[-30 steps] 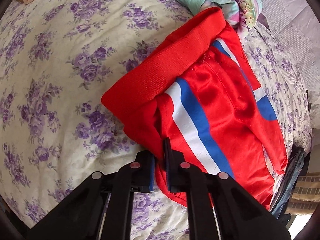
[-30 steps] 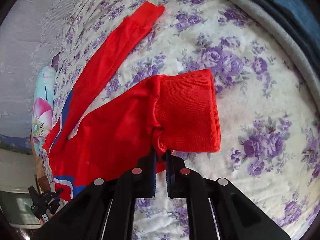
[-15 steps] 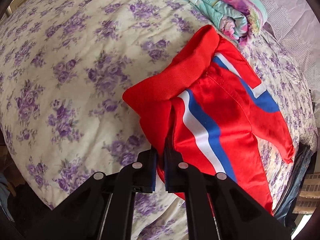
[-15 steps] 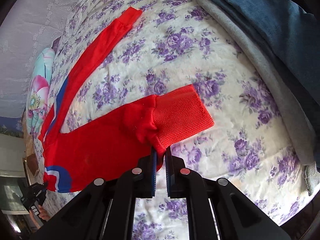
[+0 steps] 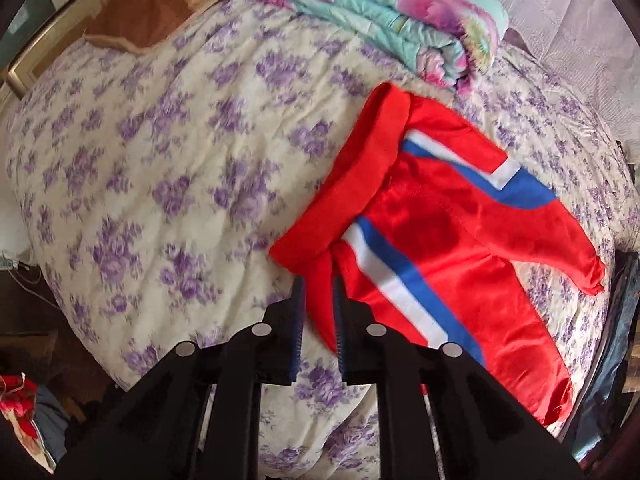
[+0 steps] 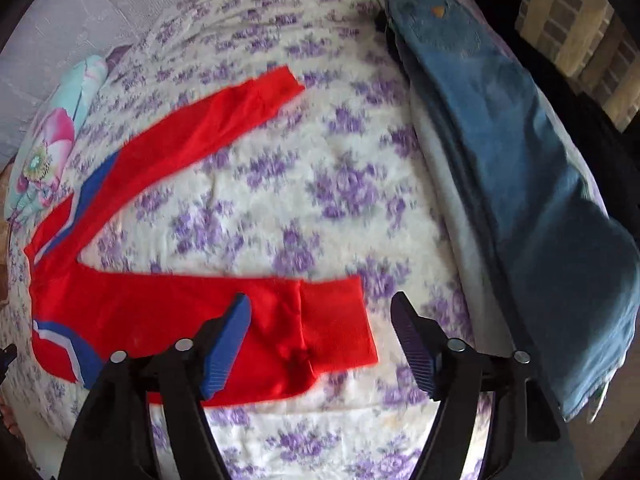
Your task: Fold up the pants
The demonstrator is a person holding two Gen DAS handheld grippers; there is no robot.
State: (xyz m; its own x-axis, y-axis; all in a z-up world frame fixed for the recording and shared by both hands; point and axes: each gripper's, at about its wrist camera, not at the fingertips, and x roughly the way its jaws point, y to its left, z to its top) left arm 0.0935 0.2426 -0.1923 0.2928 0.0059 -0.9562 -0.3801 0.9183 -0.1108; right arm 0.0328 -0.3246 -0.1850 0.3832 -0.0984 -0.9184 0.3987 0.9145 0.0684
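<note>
Red pants (image 5: 440, 240) with blue and white stripes lie on the floral bedspread (image 5: 160, 160). In the left wrist view my left gripper (image 5: 318, 312) holds a fold of the red fabric at the waistband corner between its nearly closed jaws. In the right wrist view the pants (image 6: 160, 312) lie spread with both legs apart. The near leg's ribbed cuff (image 6: 336, 320) lies flat on the bed. My right gripper (image 6: 320, 320) is wide open above that cuff, holding nothing. The far leg (image 6: 208, 120) stretches toward the back.
A folded floral quilt (image 5: 400, 20) lies at the head of the bed beside the waistband. A brown pillow (image 5: 140, 16) sits at the far left. Blue jeans (image 6: 520, 160) on grey cloth lie along the bed's right side. The bed edge is near both grippers.
My right gripper has opened and let the cuff drop flat on the bed. My left gripper has pulled back with the waistband fabric, and its jaws stand slightly wider.
</note>
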